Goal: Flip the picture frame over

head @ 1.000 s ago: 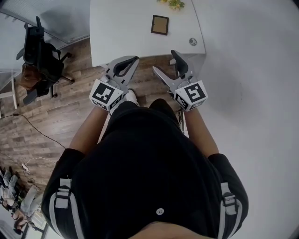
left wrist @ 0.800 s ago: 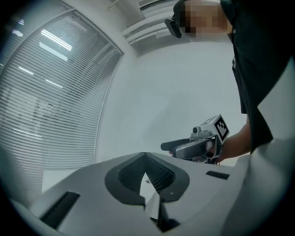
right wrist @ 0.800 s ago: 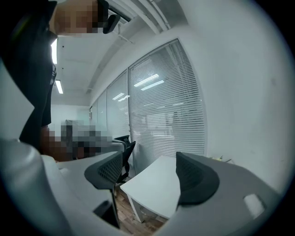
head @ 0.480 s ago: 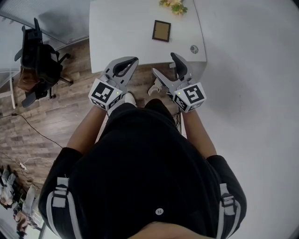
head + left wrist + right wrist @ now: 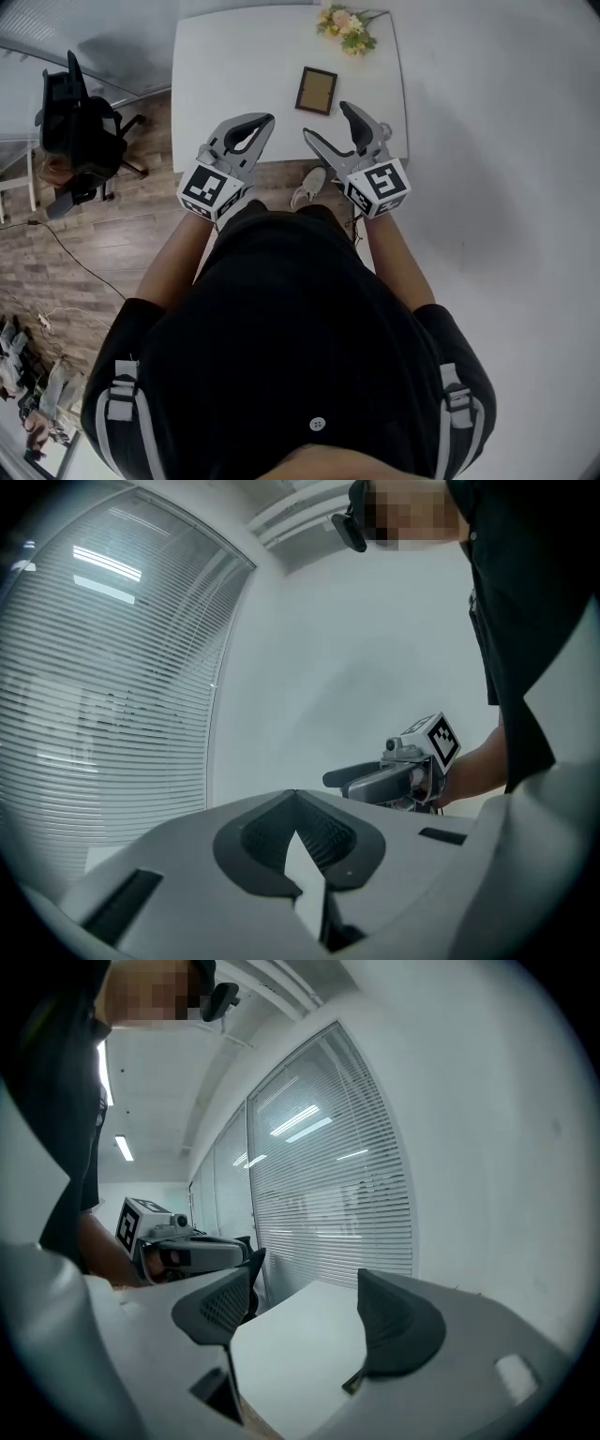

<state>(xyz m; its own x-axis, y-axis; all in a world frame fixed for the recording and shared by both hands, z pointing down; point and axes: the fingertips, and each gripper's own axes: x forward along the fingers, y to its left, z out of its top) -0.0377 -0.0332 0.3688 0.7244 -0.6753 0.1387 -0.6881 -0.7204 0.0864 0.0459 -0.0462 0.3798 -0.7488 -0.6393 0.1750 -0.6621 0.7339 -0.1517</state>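
The picture frame (image 5: 316,91), dark-edged with a brown face, lies flat on the white table (image 5: 234,66) in the head view. Both grippers hover over the table's near edge, short of the frame. My left gripper (image 5: 269,120) is shut and empty, left of and nearer than the frame; its jaws meet at the tip (image 5: 296,794). My right gripper (image 5: 324,120) is open and empty, just on the near side of the frame's right corner, and its fingers (image 5: 394,1326) stand wide apart. Neither gripper view shows the frame.
A bunch of flowers (image 5: 349,25) lies at the table's far edge beyond the frame. A black office chair (image 5: 80,122) stands on the wood floor at left. A white wall (image 5: 506,141) runs along the right. Window blinds (image 5: 328,1213) lie behind the table.
The person has stepped towards the table, so the frame and flowers sit nearer. Both grippers now reach over the table's near edge. Jaw states are unchanged.
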